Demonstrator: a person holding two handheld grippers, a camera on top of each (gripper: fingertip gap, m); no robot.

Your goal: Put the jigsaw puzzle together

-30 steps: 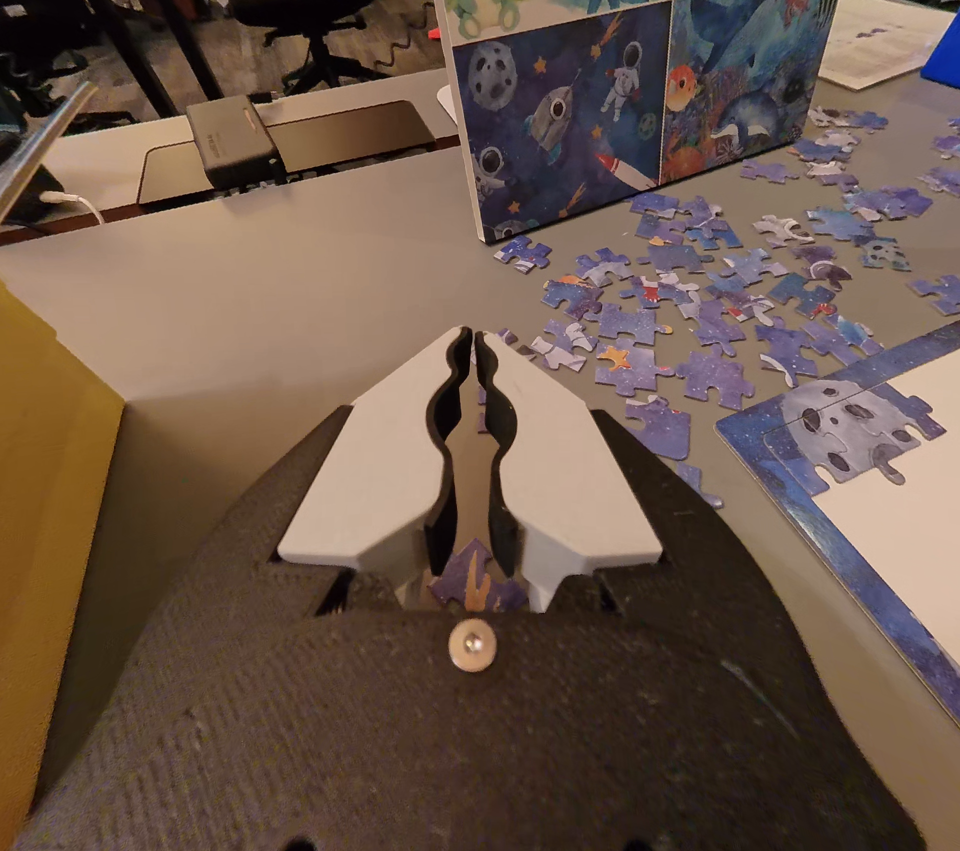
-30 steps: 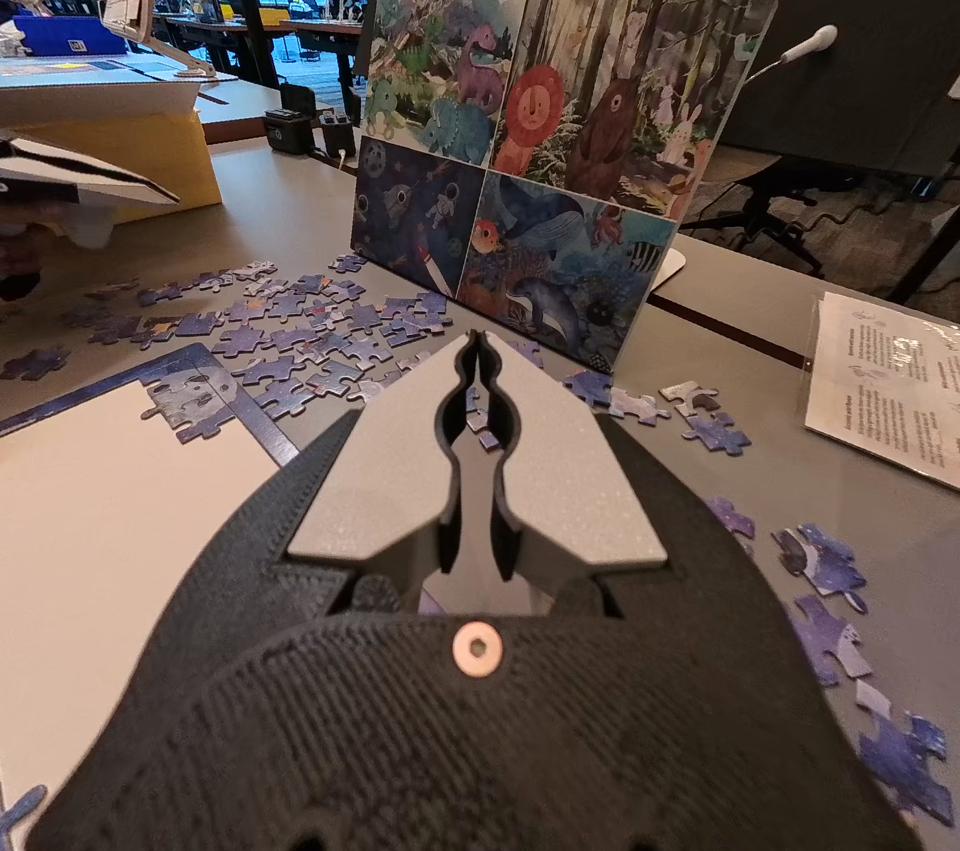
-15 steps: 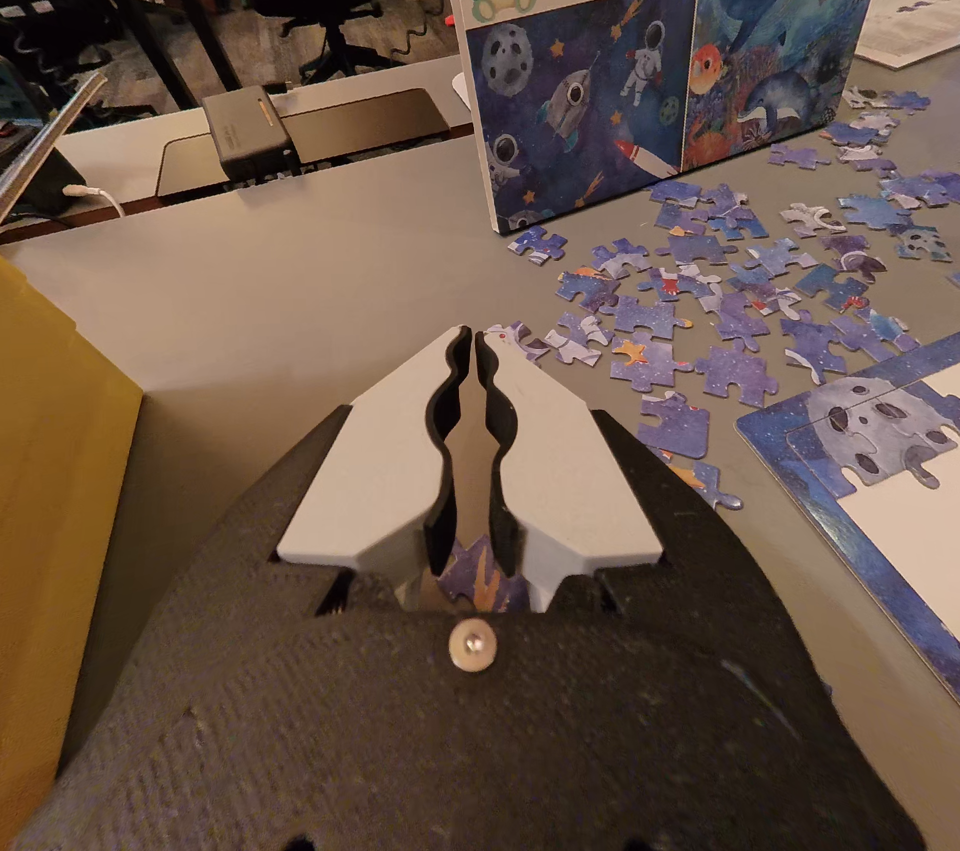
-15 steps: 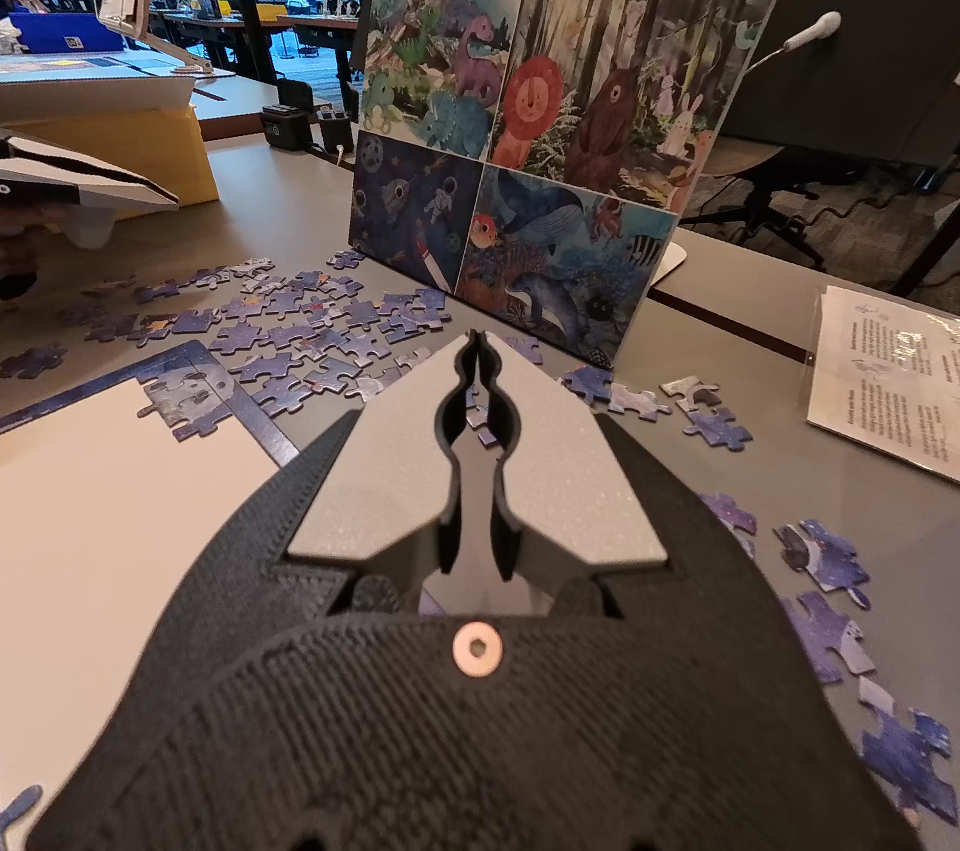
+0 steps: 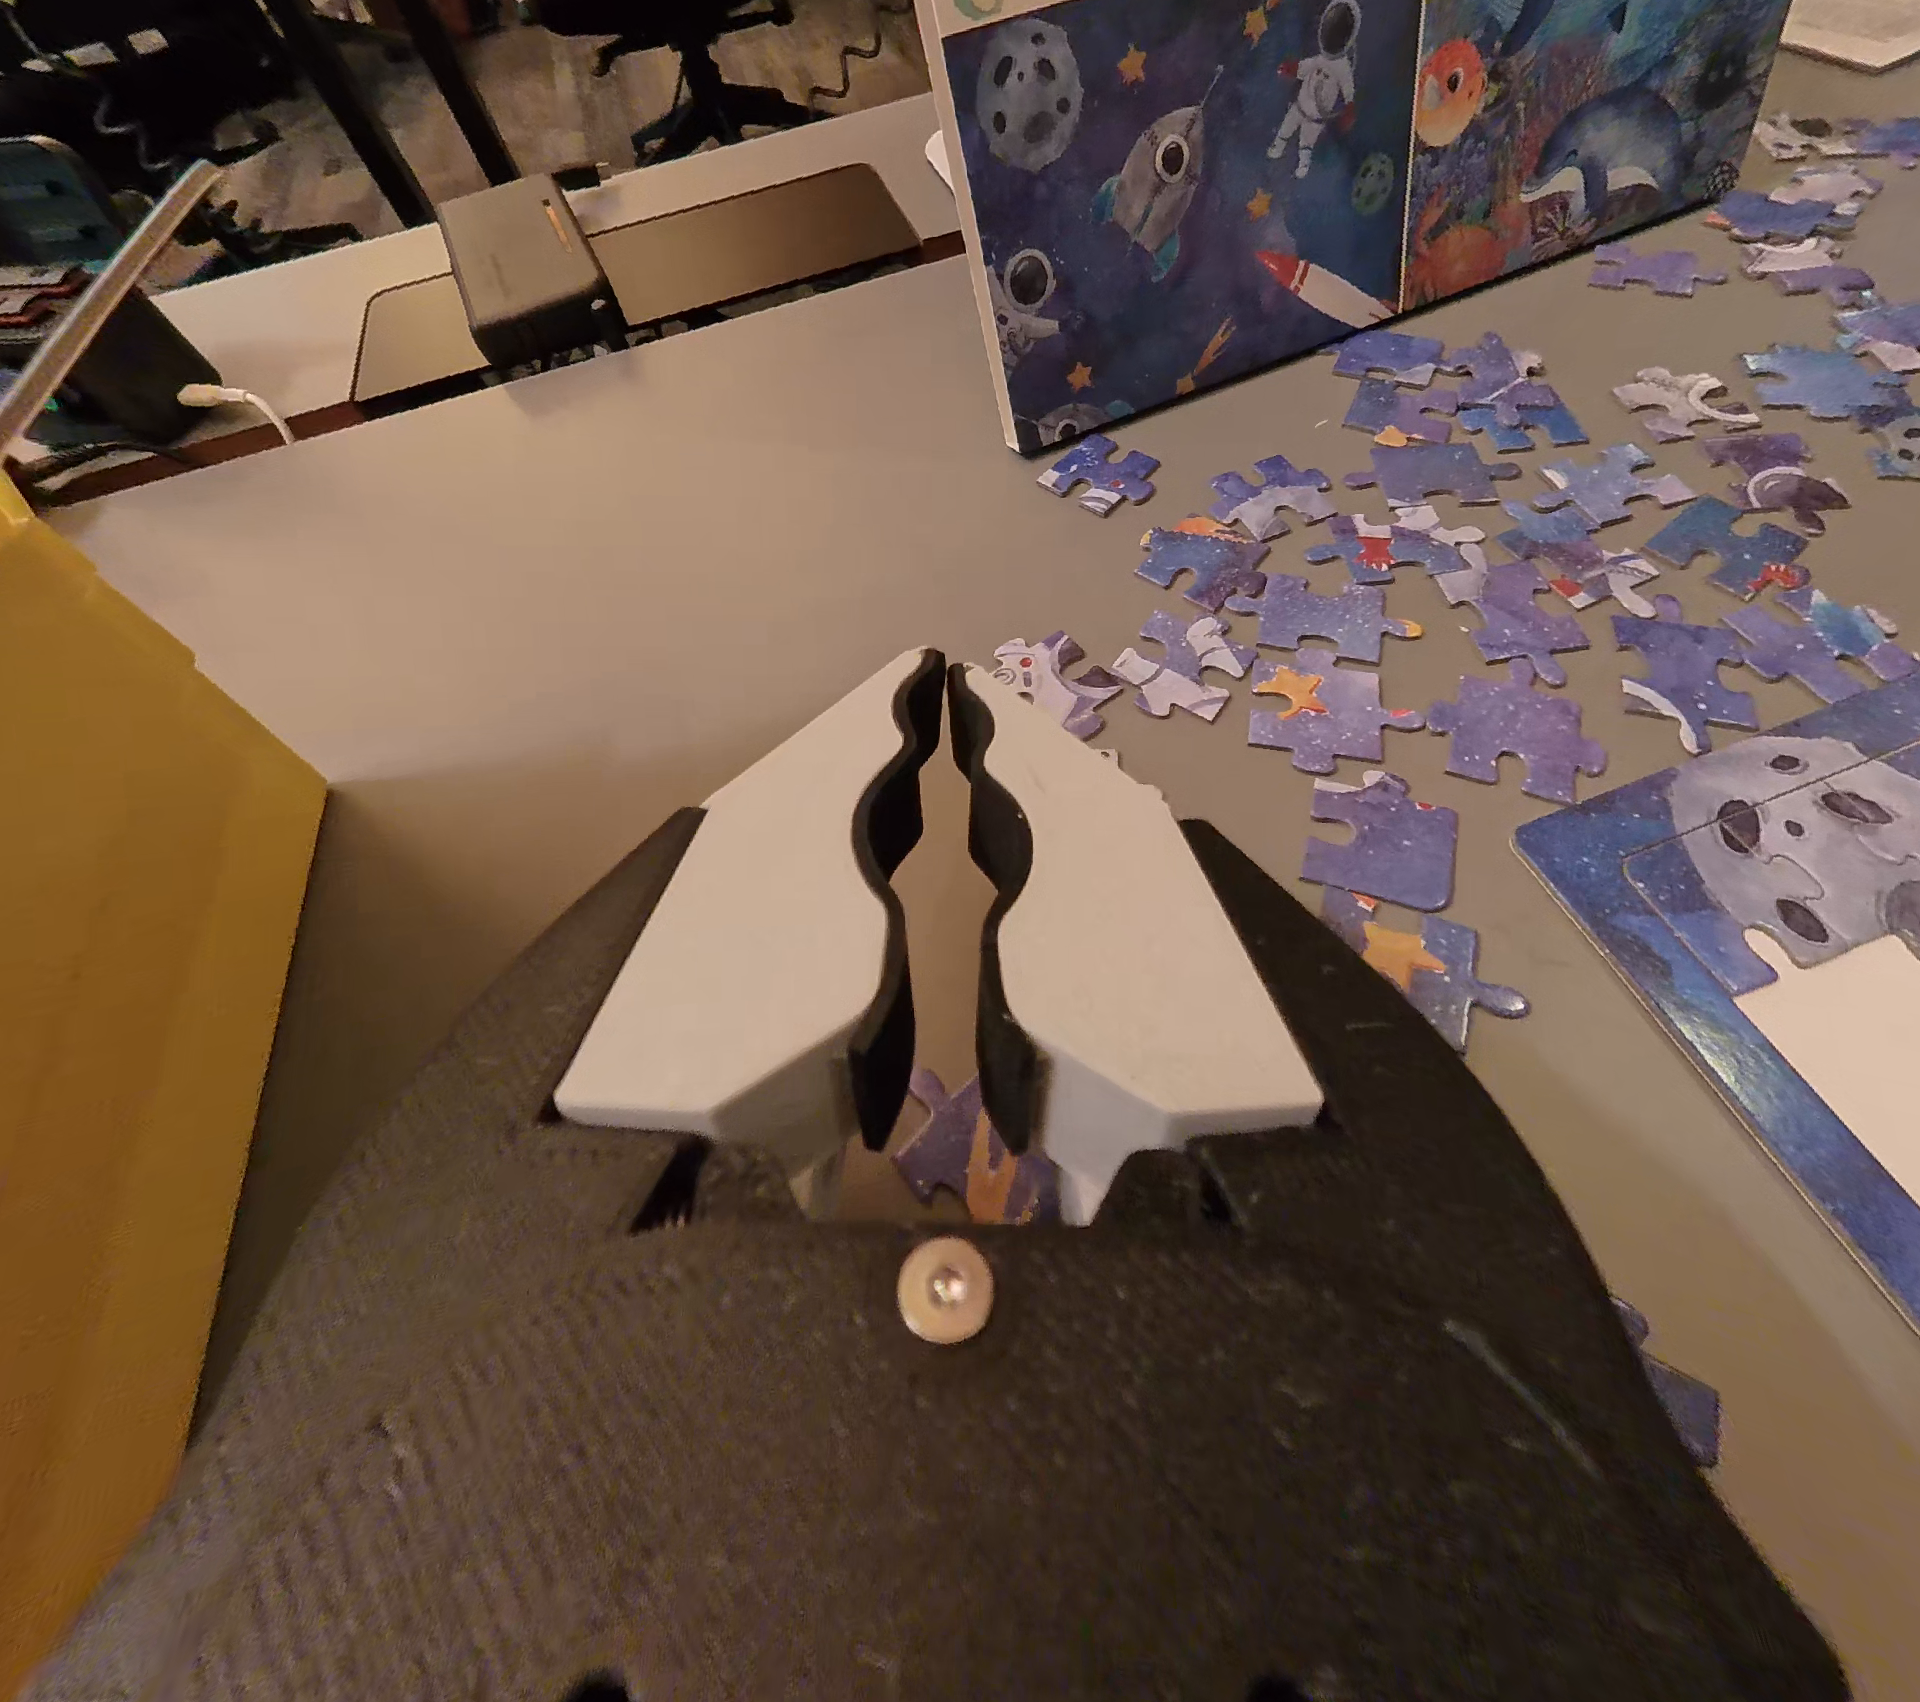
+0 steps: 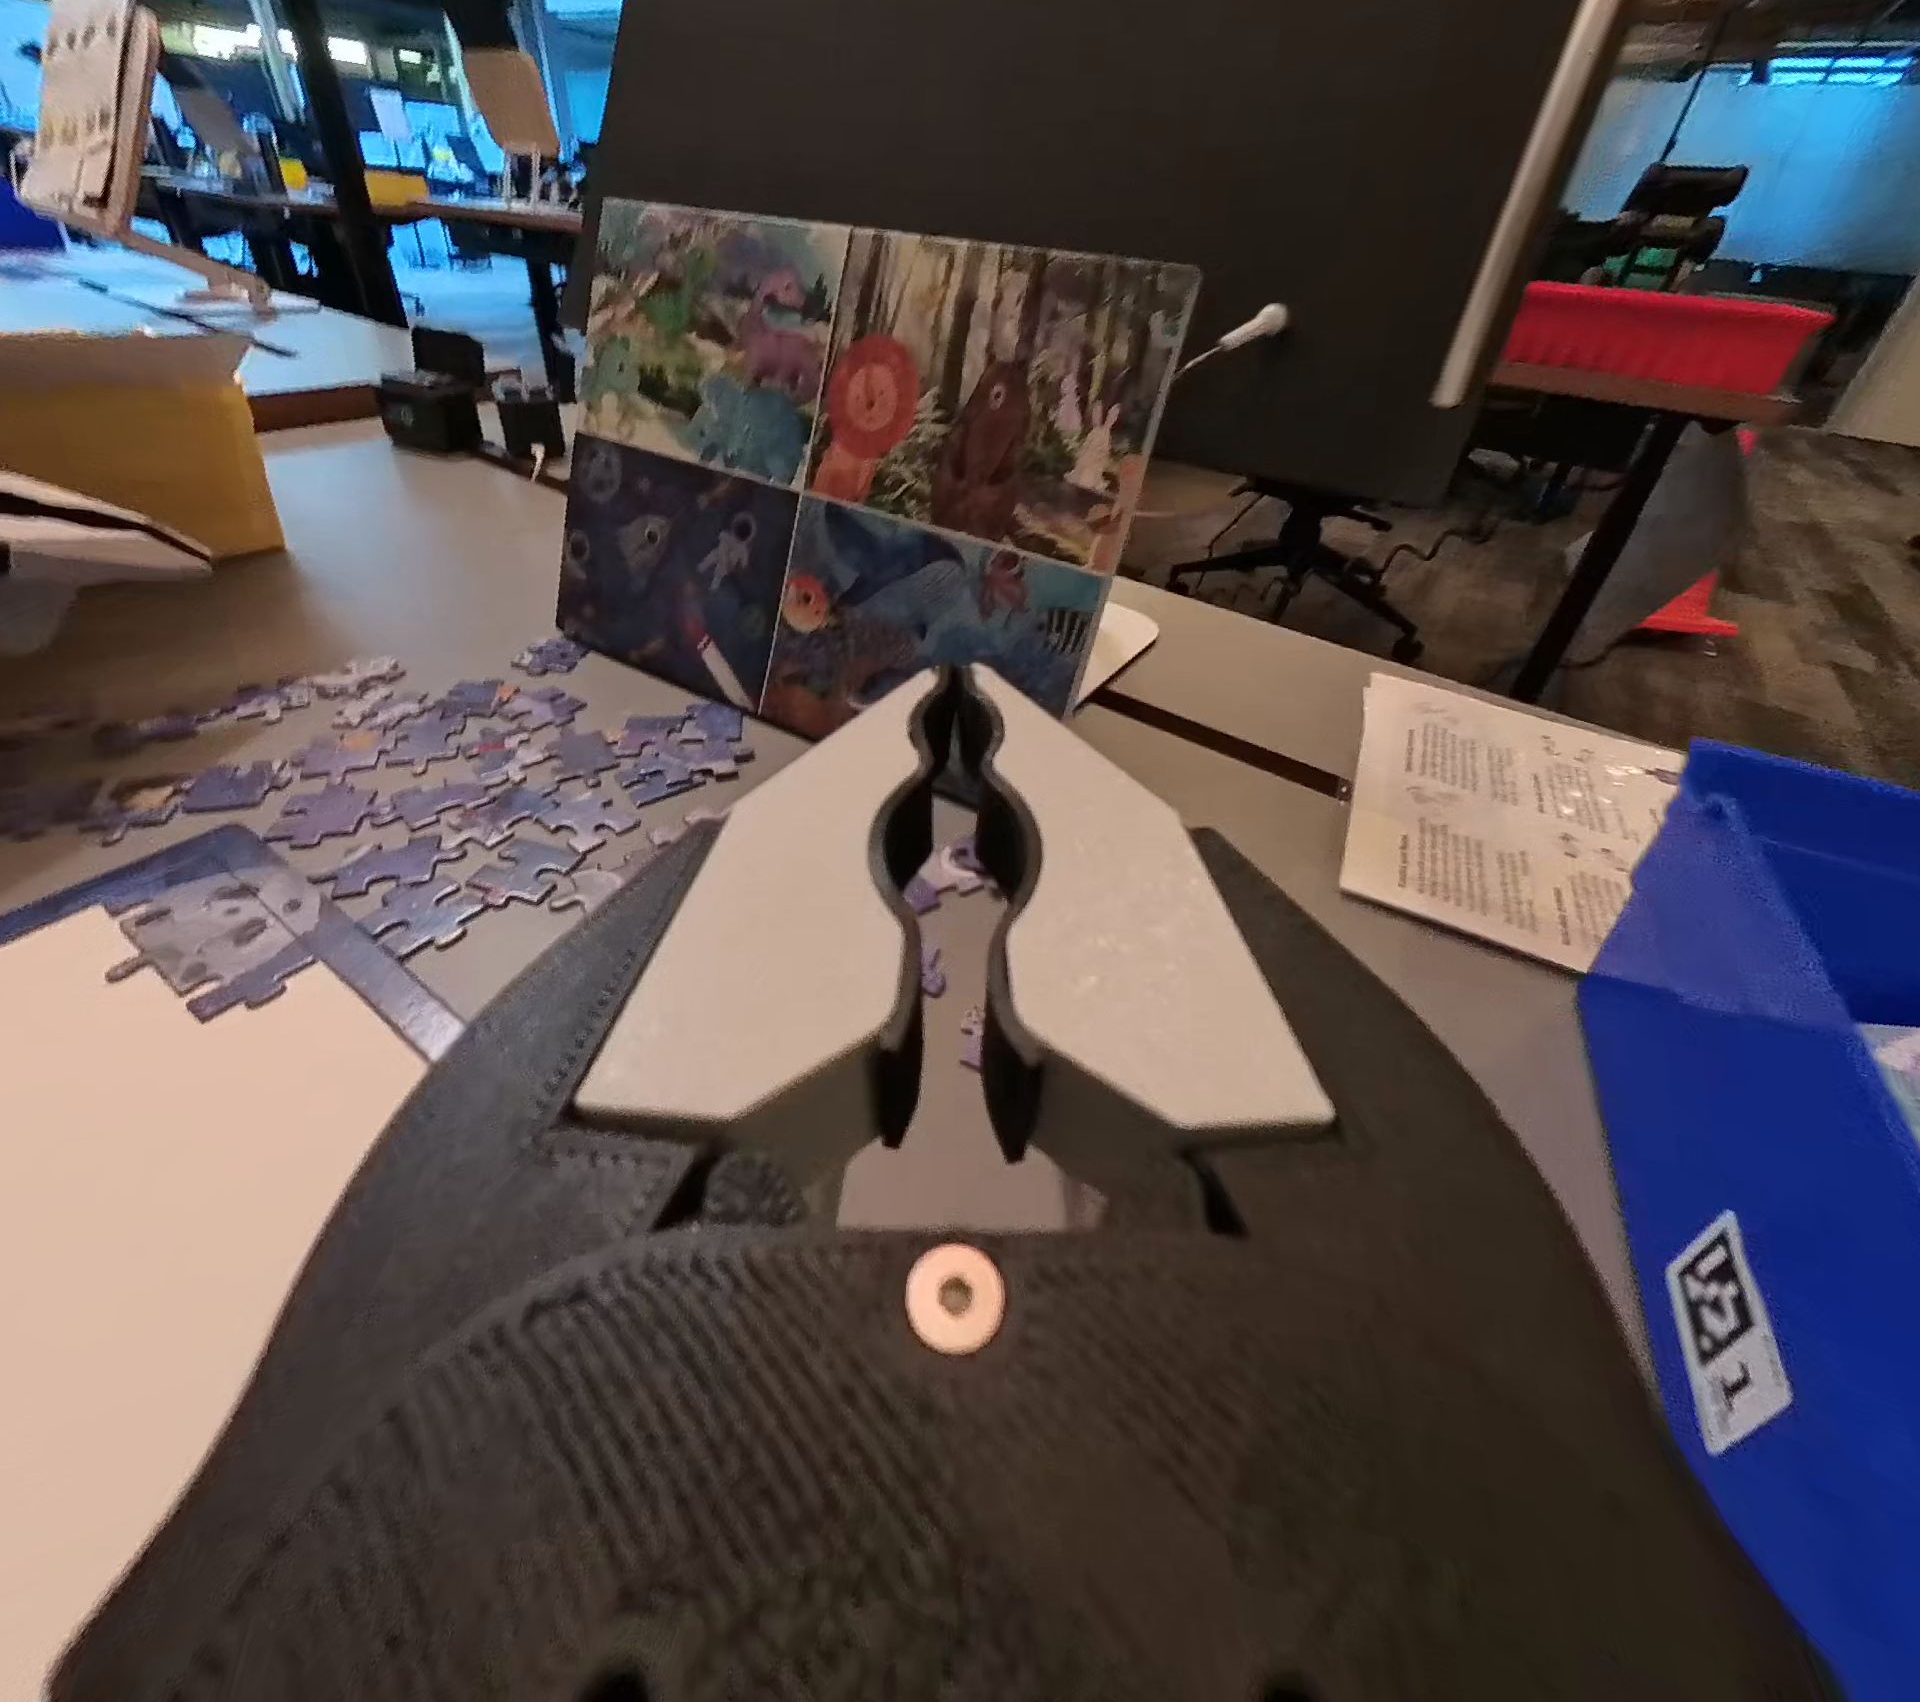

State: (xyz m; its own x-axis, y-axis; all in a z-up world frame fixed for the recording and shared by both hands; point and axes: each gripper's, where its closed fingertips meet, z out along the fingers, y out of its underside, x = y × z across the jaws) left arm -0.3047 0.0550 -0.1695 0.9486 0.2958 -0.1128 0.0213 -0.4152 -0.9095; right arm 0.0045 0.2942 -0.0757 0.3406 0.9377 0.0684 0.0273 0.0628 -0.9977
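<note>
Jaws closed above scattered puzzle pieces.

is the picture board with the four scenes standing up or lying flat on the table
Standing up. The picture board rests on its bottom edge on the grey table, leaning slightly back, with loose puzzle pieces lying flat in front of it.

Each gripper, left and right, has two light grey wedge-shaped fingers lined with black wavy pads. At 6 o'clock sits a black ribbed printed body with one silver screw.
</note>
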